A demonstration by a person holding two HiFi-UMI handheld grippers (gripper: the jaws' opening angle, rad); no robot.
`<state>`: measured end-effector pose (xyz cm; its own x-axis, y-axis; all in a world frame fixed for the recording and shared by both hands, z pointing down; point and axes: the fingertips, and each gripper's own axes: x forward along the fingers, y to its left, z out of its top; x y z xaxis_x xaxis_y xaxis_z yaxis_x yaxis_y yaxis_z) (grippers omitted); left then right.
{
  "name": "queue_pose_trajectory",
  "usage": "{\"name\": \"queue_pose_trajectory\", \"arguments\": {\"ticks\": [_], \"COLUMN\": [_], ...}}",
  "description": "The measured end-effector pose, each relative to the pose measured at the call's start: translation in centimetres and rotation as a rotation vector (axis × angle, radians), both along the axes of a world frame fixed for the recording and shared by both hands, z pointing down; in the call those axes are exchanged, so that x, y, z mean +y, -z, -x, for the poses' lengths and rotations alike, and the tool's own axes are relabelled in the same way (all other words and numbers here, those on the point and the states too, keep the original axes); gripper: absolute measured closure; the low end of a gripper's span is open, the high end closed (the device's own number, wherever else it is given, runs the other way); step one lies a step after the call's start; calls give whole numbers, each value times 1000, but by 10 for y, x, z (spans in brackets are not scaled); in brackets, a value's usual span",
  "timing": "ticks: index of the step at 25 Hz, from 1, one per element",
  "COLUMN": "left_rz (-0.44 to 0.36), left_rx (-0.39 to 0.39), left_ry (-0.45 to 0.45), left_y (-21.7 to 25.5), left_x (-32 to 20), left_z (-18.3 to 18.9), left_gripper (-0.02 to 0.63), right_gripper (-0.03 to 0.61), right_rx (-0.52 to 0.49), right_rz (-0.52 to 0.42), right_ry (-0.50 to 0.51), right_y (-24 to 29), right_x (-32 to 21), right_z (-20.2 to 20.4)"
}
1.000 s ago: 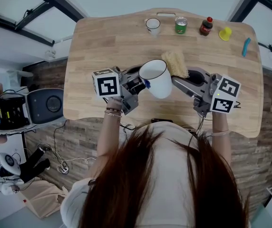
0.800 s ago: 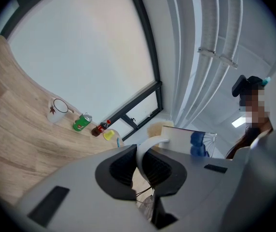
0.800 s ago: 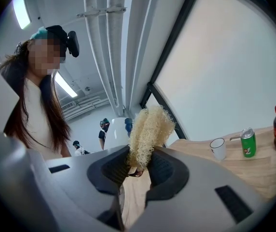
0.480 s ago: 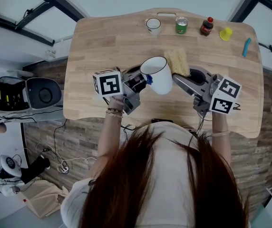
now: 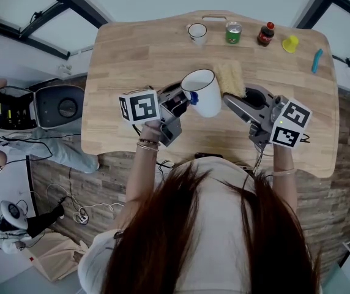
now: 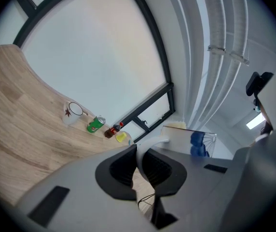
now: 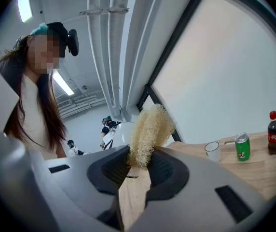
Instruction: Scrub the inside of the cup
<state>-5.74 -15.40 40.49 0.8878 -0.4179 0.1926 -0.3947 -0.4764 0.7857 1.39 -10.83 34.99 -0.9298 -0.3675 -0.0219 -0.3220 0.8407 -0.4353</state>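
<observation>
The wooden table (image 5: 132, 60) lies beneath the white cup (image 5: 202, 97), which is held up above its middle rather than stood on it, presumably so that the inside can be reached from any side.

The left gripper (image 5: 183, 106) is placed on the near-left of the cup, and its jaws are seen closed tight on the thin white handle (image 6: 145, 146). The handle is judged a sound place for the grip, since the mouth is left free. The right gripper (image 5: 239, 103) is held to the right of the cup, its jaws clamped on a pale, fibrous scrubber (image 5: 230, 79), most of which stands out beyond the jaws so that it, not the tool, can be worked against the wall.

The cup is tilted, its mouth turned up and away from the person. The scrubber is seen just beside the rim on the right, outside the mouth; whether rim and scrubber touch cannot be told. Scrubbing of the inside is judged not yet begun.

Well beyond the cup, along the far edge, a row is set out of the way: a small cup (image 5: 197, 32), a green can (image 5: 232, 32), a dark bottle (image 5: 265, 33), a yellow piece (image 5: 290, 43) and a blue piece (image 5: 317, 60).
</observation>
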Motion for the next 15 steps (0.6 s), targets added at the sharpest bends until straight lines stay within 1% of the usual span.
{"name": "queue_pose_trajectory", "arguments": {"ticks": [4, 9, 15], "left_rz": [-30, -17, -8], "left_rx": [-29, -68, -94], "left_ry": [28, 73, 95], "left_y": [6, 3, 3], "left_x": [-10, -15, -15], "left_z": [0, 7, 10], "left_gripper": [586, 586, 586], "right_gripper": [477, 477, 477], "right_rx": [0, 6, 17], "right_rz": [-4, -14, -23], "right_ry": [-8, -9, -19], "right_y": [0, 2, 1], "right_x": [-5, -3, -3], "right_z": [-1, 0, 2]}}
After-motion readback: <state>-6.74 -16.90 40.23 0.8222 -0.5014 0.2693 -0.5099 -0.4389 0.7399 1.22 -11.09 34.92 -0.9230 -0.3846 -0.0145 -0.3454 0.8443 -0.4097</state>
